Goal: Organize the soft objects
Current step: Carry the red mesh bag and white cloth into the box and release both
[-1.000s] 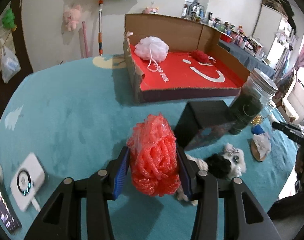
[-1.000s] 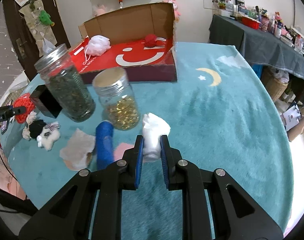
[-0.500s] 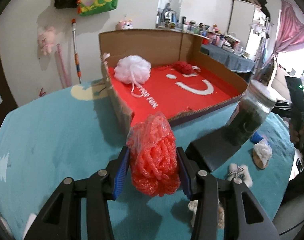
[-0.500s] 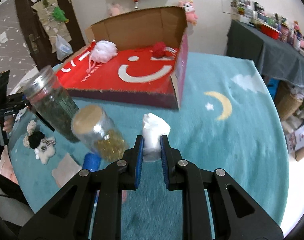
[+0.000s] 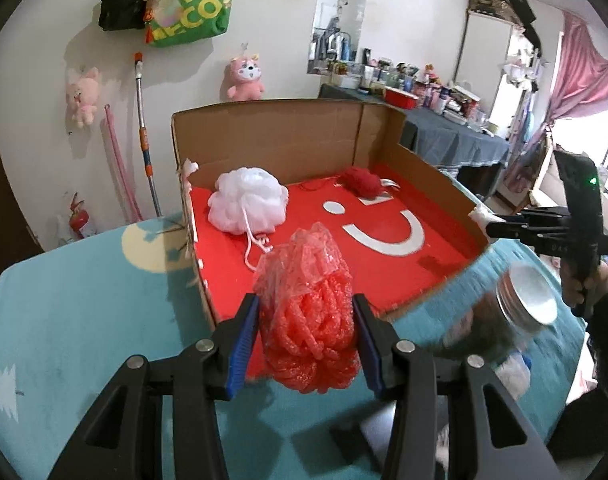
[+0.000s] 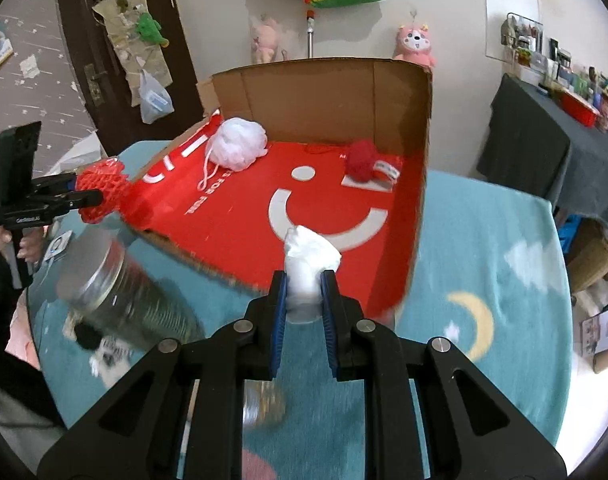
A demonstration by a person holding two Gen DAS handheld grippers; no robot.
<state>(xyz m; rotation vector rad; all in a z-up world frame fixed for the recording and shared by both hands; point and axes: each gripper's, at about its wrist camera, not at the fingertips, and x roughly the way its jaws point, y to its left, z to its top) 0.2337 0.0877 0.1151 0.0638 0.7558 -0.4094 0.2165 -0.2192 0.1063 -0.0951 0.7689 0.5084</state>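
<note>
Two grips: red mesh bundle [image 5: 307,320] between left jaws, white wad [image 6: 305,268] between right jaws

Box [image 5: 288,148] sits on the table [image 5: 84,300], open side up, back wall toward the room wall. Inside: bath pouf [image 5: 248,200] at back left, yarn ball [image 5: 361,182] at back right, well apart. Left gripper [image 5: 305,330] holds a mesh bundle [image 5: 307,320] over the box's near left corner. Right gripper [image 6: 302,304] holds a cloth wad [image 6: 309,258] over the box's near edge. Jar [image 6: 120,292] stands on the table before the box, between the two grippers. Plush toy [image 6: 100,346] lies near the jar's base.
</note>
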